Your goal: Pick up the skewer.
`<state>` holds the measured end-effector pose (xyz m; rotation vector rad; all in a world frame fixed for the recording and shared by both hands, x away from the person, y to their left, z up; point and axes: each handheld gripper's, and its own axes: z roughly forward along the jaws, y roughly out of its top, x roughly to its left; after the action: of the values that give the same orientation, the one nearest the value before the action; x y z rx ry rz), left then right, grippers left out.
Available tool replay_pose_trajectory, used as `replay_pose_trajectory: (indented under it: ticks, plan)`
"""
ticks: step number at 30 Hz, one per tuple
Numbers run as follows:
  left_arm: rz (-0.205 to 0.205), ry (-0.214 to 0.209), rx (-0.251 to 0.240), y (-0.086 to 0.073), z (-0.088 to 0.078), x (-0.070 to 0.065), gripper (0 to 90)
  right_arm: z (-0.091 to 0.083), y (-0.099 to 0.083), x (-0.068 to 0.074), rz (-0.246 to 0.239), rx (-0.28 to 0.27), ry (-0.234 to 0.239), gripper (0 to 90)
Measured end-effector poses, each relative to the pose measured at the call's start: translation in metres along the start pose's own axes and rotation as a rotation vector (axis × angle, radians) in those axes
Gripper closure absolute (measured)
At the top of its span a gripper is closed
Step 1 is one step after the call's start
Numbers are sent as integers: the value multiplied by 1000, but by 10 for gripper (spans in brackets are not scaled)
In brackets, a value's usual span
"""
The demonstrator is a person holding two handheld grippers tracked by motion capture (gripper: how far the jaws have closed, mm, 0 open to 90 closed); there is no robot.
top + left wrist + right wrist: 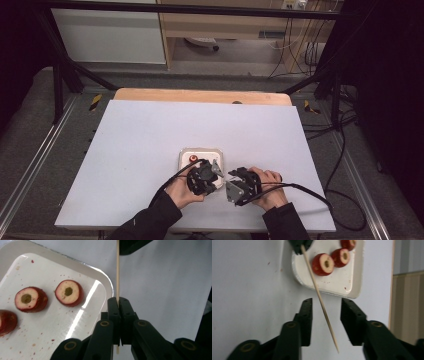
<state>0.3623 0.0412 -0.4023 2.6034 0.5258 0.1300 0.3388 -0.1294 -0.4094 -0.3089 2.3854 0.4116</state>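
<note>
Item: thin pale wooden skewer (117, 270), lying near the front middle of the white-covered table (150, 135), just right of the white square plastic tray (15, 255). The left tongs (119, 299) are clamping it, jaws pressed together on the stick close to one end; its free length is reaching between the jaws of the right tongs (325, 305), which are standing apart on either side without touching it.

Item: round red fruit slices with pale flesh and cored centres (69, 293), three showing on the tray, lying flat and well apart from each other, red juice specks around them.

Item: tray, sitting just beyond the left hand (181, 191) in the high view, the right hand (270, 190) beside it.

Risk, as judged: the skewer is being held by one narrow grip only, so it is likely pivoting or slipping if pushed into a slice. Its pointed end is sitting low toward the right tongs, risking a snag on the table cover. A slice may also be sliding on the wet tray rather than being pierced.
</note>
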Motion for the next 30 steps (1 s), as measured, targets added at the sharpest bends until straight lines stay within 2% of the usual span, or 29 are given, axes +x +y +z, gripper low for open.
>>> replay_pose_trajectory:
  ticks: [3, 5, 8, 9, 12, 13, 19, 24, 30]
  plan:
    - [-3, 13, -9, -8, -6, 3, 886, -4, -7, -5, 185, -53, -3, 504]
    - [-6, 22, -15, -15, -10, 6, 886, -7, -13, -7, 281, -63, 1, 450]
    - [-21, 29, -23, -26, -15, 10, 886, -11, -21, -8, 392, -87, 4, 406]
    - [-21, 29, -23, -26, -15, 10, 886, -11, -23, -8, 435, -93, 5, 385]
    - [-49, 39, -48, -41, -20, 14, 885, -11, -32, -9, 570, -97, 15, 346]
    - [-57, 43, -54, -44, -22, 15, 885, -11, -34, -9, 595, -99, 18, 336]
    - [-111, 71, -130, -68, -34, 19, 885, -6, -48, -9, 833, -114, 66, 271]
    - [-147, 91, -196, -90, -41, 20, 885, -3, -51, -11, 956, -94, 93, 181]
    - [-183, 114, -272, -107, -48, 24, 885, -2, -50, -16, 1056, -91, 125, 104]
